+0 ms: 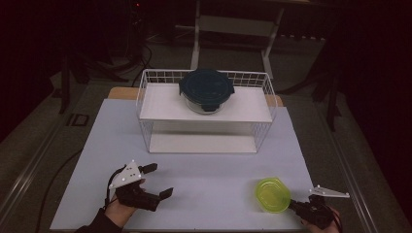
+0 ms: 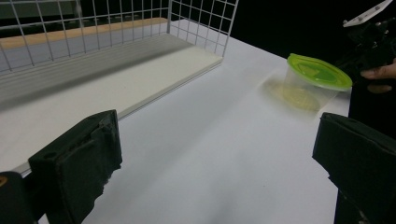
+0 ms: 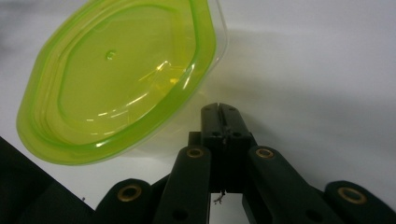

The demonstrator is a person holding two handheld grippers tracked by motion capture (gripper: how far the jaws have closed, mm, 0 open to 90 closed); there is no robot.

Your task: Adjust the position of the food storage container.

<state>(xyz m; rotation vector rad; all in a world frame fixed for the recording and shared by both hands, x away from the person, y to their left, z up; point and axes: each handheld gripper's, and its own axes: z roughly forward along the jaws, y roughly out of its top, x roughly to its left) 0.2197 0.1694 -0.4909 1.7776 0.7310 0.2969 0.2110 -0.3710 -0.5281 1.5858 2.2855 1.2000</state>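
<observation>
Jaws of the right tool (image 3: 219,109) are pressed together, pinching the rim of the green-lidded clear tub (image 1: 273,194), which hangs tilted just over the white worktop (image 1: 204,179) at its near right corner. Well off to that tool's left, the left tool (image 1: 158,180) rests with jaws spread wide, holding nothing. Farther back stands a white wire shelf rack (image 1: 145,92), with a dark-lidded round container (image 1: 206,90) on its upper board.

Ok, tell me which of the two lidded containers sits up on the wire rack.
The round container with the dark blue lid, on the upper shelf of the white wire rack. The other, with the lime-green lid, is down at the table's near edge by the right gripper.
</observation>
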